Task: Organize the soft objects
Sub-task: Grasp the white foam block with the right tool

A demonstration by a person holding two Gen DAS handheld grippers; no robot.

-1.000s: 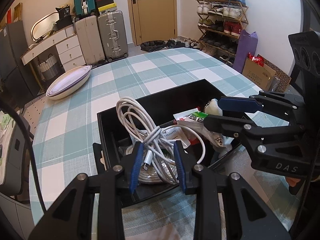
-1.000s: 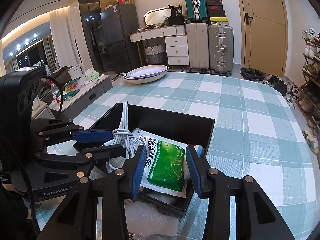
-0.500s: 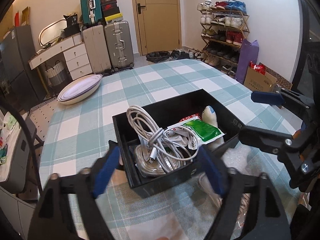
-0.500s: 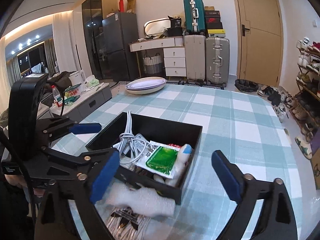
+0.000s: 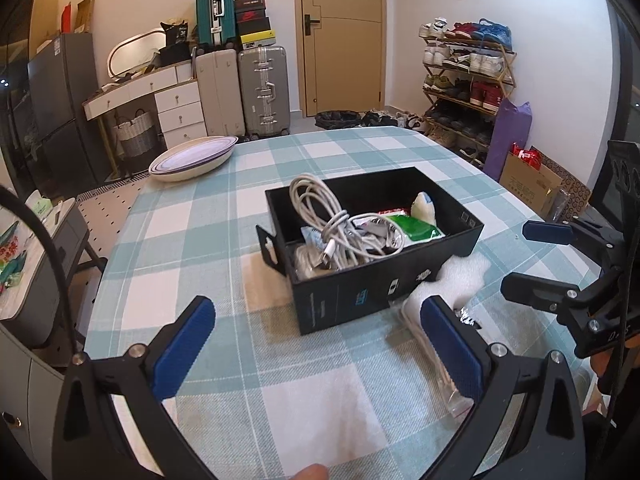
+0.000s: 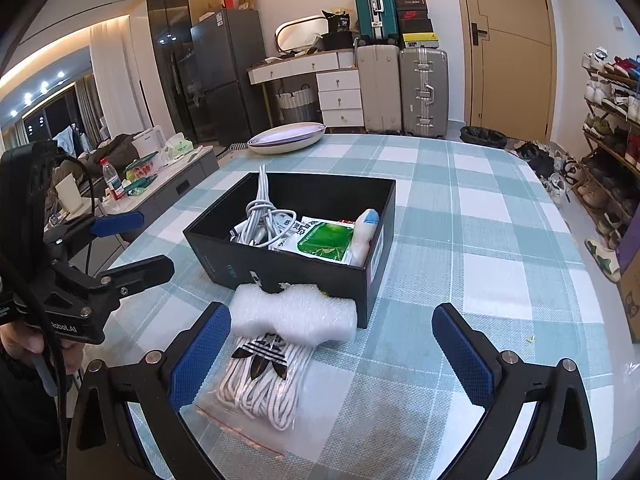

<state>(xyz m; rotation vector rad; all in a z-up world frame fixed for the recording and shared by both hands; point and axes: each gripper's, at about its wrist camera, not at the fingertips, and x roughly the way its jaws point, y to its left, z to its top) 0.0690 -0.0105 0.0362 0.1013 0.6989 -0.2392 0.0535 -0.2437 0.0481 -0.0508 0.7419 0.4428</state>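
A black box (image 5: 360, 296) (image 6: 288, 272) stands on the checked tablecloth. In it lie a coiled white cable (image 5: 332, 224) (image 6: 260, 216), a green packet (image 5: 416, 230) (image 6: 324, 240) and a small white bottle with a blue cap (image 6: 362, 232). In front of the box lie a white foam sheet (image 6: 296, 312) (image 5: 460, 280) and a clear bag of white laces (image 6: 260, 384). My left gripper (image 5: 316, 352) is open and empty, pulled back from the box. My right gripper (image 6: 330, 356) is open and empty, above the bag of laces.
A stack of white oval plates (image 5: 192, 158) (image 6: 286, 140) sits at the far edge of the table. Suitcases (image 5: 240, 88), a desk and a shoe rack (image 5: 468, 80) stand beyond the table. The table's edge (image 5: 104, 280) drops off on the left.
Both grippers let go, the left of the white cable and the right of the green packet, opened wide and drew back from the box. Both things now lie in the box.
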